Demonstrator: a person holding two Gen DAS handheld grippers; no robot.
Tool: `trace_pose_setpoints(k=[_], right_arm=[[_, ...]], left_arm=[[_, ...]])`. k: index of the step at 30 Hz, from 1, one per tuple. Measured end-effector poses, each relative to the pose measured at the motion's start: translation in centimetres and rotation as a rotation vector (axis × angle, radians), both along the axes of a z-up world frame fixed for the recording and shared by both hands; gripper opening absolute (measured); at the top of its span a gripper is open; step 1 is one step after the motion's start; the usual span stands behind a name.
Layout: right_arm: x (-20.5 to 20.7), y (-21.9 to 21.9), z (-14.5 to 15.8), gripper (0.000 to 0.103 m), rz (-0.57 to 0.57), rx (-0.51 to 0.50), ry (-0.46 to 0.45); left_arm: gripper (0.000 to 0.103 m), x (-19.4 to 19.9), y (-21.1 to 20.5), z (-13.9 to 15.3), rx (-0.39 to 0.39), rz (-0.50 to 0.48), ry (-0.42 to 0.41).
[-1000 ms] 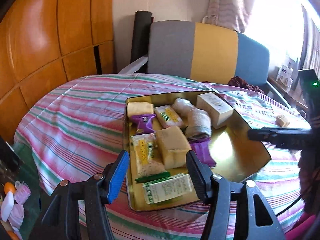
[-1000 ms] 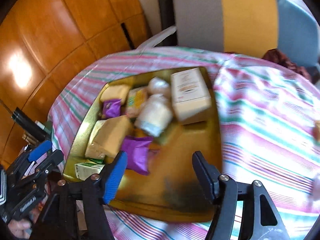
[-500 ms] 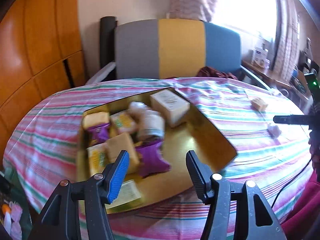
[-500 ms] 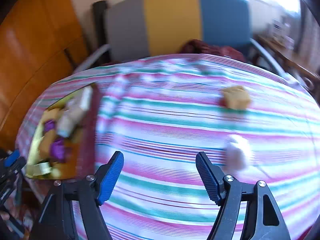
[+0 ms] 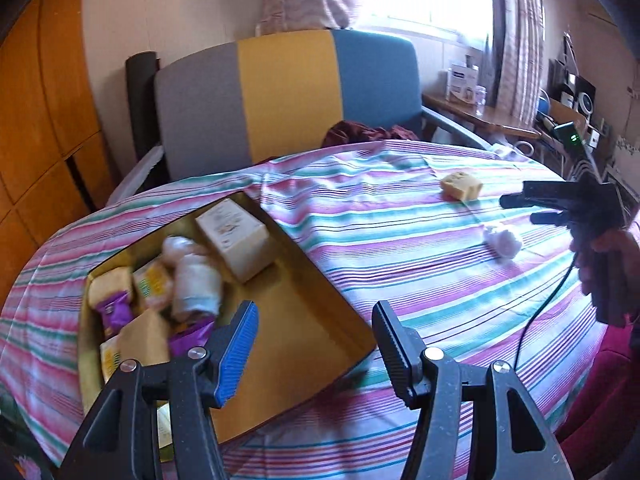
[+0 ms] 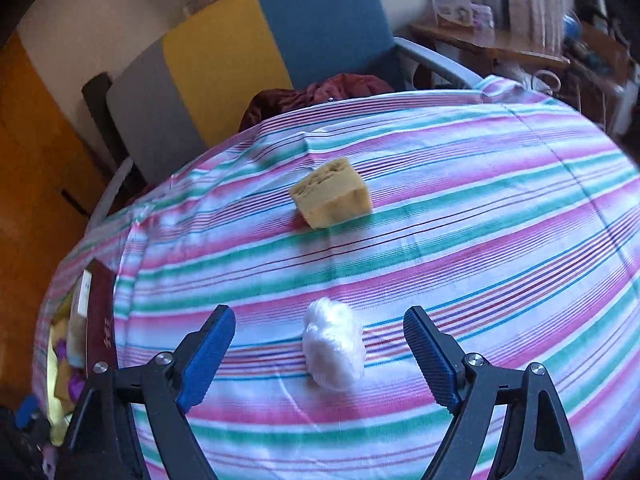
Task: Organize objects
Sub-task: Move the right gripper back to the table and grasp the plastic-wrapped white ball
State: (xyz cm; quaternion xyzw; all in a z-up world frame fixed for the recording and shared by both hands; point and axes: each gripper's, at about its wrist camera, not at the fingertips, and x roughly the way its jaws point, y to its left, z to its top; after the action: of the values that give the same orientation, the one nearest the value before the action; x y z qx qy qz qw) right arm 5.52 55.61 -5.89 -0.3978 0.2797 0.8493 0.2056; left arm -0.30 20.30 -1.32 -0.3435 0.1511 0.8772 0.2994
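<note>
A white crumpled plastic-wrapped lump (image 6: 333,350) lies on the striped tablecloth (image 6: 480,240), framed by my right gripper (image 6: 318,326), whose jaws are opening with no pad touching it. Beyond it sits a yellow sponge-like block (image 6: 332,198). In the left wrist view my left gripper (image 5: 314,326) stands open and empty over the right corner of the gold tray (image 5: 288,312), which holds a cream box (image 5: 236,238), a wrapped roll (image 5: 196,286) and several snack packets. The same lump (image 5: 503,240), the block (image 5: 460,185) and the right gripper (image 5: 524,210) in a hand show at right.
A grey, yellow and blue chair (image 5: 288,96) with a dark red cloth (image 5: 368,132) stands behind the round table. Wooden panels (image 5: 40,120) line the left wall. A cluttered side table (image 5: 492,116) sits at the back right by the window.
Both grippers swung right. The right one left the tray, came over the white lump and widened its jaws. The left one shifted from the tray's middle to its right corner.
</note>
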Motion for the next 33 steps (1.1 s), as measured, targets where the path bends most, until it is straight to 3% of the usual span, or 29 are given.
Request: trace_pose_setpoints(k=[8, 13, 18, 21, 22, 23, 24, 28, 33], right_arm=[[0.5, 0.9, -1.1, 0.09, 0.001, -0.061, -0.018], [0.0, 0.9, -2.0, 0.091, 0.021, -0.052, -0.085], [-0.9, 0.4, -2.9, 0.089, 0.055, 0.02, -0.128], [-1.9, -0.2, -4.0, 0.08, 0.105, 0.046, -0.166], [-2.2, -0.4, -4.3, 0.073, 0.119, 0.055, -0.178], [-2.5, -0.6, -4.5, 0.06, 0.134, 0.086, -0.197], [-2.7, -0.9, -4.6, 0.034, 0.143, 0.121, -0.22], [-1.8, -1.3, -3.0, 0.033, 0.142, 0.157, -0.193], [1.1, 1.5, -0.4, 0.033, -0.046, 0.167, -0.134]], left_arm=[[0.06, 0.1, 2.3, -0.5, 0.001, -0.039, -0.026], [0.06, -0.4, 3.1, -0.3, 0.004, -0.053, -0.036], [0.06, -0.7, 4.5, -0.1, 0.007, -0.081, -0.053], [0.06, -1.0, 6.0, 0.2, 0.02, -0.104, -0.073], [0.06, -1.2, 6.4, 0.2, 0.024, -0.109, -0.078], [0.06, -1.4, 6.9, 0.2, 0.027, -0.115, -0.085], [0.06, -1.5, 7.5, 0.3, 0.031, -0.12, -0.094], [0.06, -2.6, 10.3, 0.1, 0.033, -0.152, -0.121], [0.061, -4.3, 15.5, -1.2, -0.002, -0.215, -0.182]])
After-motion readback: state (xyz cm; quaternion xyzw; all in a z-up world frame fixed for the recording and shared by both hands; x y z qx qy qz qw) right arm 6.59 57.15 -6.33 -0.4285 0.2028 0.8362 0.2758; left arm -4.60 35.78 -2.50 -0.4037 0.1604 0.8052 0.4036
